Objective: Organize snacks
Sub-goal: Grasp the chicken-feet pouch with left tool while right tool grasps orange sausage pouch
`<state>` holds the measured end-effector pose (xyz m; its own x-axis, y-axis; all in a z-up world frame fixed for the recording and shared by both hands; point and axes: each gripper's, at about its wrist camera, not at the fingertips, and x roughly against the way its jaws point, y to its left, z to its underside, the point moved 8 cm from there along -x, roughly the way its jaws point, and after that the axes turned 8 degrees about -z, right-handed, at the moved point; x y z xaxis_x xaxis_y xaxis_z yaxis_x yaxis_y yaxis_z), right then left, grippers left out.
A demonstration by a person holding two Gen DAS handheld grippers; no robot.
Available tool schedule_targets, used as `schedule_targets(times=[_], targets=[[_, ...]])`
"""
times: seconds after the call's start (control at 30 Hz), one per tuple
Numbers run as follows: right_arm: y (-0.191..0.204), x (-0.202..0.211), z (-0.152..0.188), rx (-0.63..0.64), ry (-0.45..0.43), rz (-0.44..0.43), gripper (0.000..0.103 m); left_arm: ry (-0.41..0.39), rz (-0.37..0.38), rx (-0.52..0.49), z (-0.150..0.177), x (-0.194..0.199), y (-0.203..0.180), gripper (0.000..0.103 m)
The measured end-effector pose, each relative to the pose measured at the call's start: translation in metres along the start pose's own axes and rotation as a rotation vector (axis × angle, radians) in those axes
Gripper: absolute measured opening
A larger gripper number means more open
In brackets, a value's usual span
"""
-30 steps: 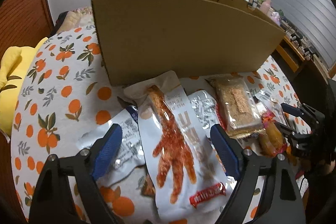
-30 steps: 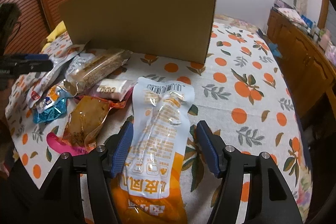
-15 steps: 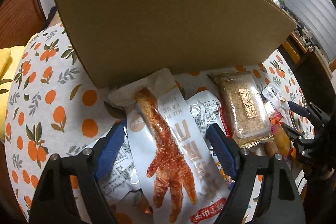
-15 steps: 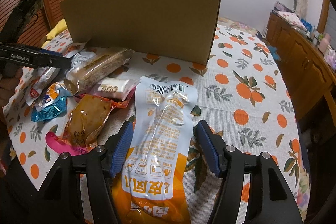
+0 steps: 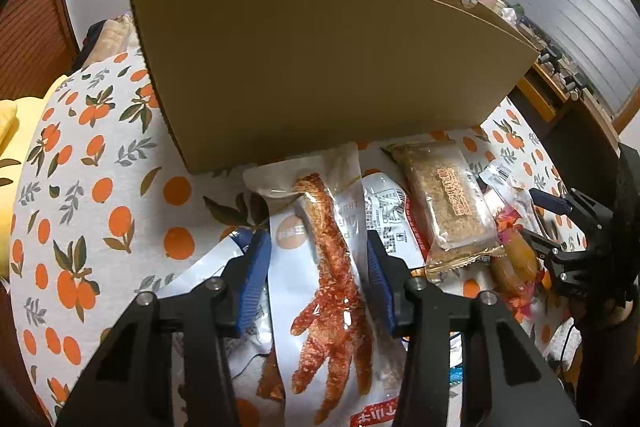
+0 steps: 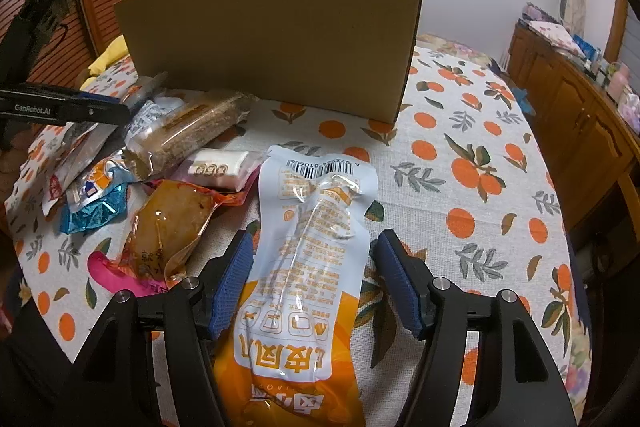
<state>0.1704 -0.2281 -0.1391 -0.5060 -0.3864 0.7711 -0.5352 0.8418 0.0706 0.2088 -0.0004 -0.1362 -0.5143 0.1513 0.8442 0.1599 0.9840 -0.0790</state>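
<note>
Left jaws closed in on the chicken-foot packet

The left gripper (image 5: 318, 277) narrowed from a wide spread to blue pads (image 5: 254, 281) pressed against both edges of the chicken-foot packet (image 5: 326, 287), having first pushed in toward the cardboard box (image 5: 320, 67) and then drawn back, so the box's open top showed again. In the right wrist view, the left gripper (image 6: 86, 109) moved in over the snack pile (image 6: 132, 167).

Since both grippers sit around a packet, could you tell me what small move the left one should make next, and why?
Probably finish closing the left gripper on the chicken-foot packet. Its jaws already flank the packet closely, perhaps touching its edges, and the packet lies atop the other snacks in front of the box. Only after a firm pinch would lifting toward the box make sense.
</note>
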Motion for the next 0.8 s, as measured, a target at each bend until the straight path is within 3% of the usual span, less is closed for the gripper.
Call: schedule_targets(times=[0.4,0.47,0.67,0.8], targets=[[-0.002,-0.015,-0.017,0.022,0.053,-0.026,0.071,0.018,-0.001,0.014,0.001,-0.011,0.002,0.051],[-0.001,-0.015,-0.017,0.031,0.048,-0.037,0.059,0.015,-0.004,0.008,0.001,-0.011,0.001,0.047],[-0.003,-0.01,-0.016,0.039,0.053,-0.058,0.045,-0.022,0.003,0.005,0.002,-0.001,0.0,0.044],[-0.005,-0.007,-0.016,0.044,0.044,-0.054,0.042,-0.055,0.019,0.015,0.001,0.01,0.0,0.043]])
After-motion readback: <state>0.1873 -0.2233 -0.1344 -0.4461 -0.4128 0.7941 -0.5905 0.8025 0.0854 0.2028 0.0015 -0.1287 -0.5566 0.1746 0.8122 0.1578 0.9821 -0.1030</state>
